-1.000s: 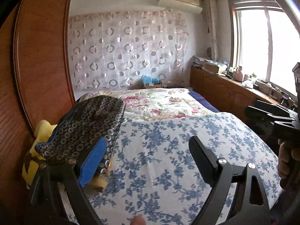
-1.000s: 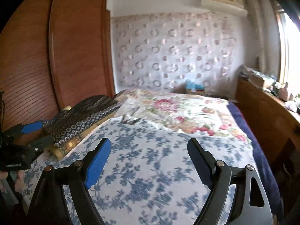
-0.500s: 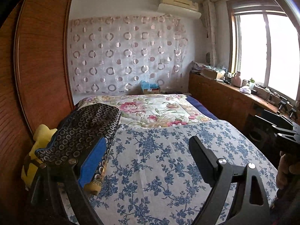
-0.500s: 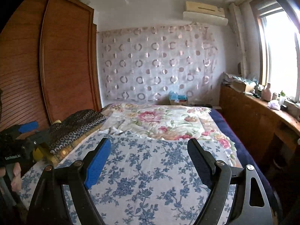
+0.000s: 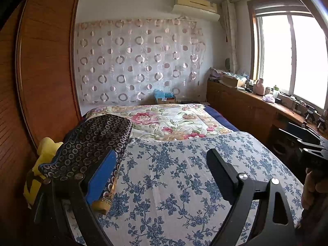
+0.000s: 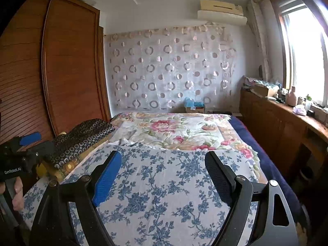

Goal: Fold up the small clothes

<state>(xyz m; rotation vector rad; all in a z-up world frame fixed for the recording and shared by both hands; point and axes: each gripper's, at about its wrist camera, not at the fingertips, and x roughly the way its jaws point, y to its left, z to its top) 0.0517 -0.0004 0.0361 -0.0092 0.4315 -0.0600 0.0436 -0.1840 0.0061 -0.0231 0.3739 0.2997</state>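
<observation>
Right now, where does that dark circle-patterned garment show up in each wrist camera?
Left wrist view: the dark circle-patterned garment fills the lower left, folded on a yellow garment, behind the left gripper.
Right wrist view: it lies at middle left by the wardrobe, far from the right gripper.
Shared landmark: the pink floral quilt, just right of it.

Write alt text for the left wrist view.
The left gripper, jaws open and empty, hangs over a bed with a blue-flowered sheet. A folded dark garment with a ring pattern lies on a yellow one at the left edge. The right gripper shows at far right.
</observation>
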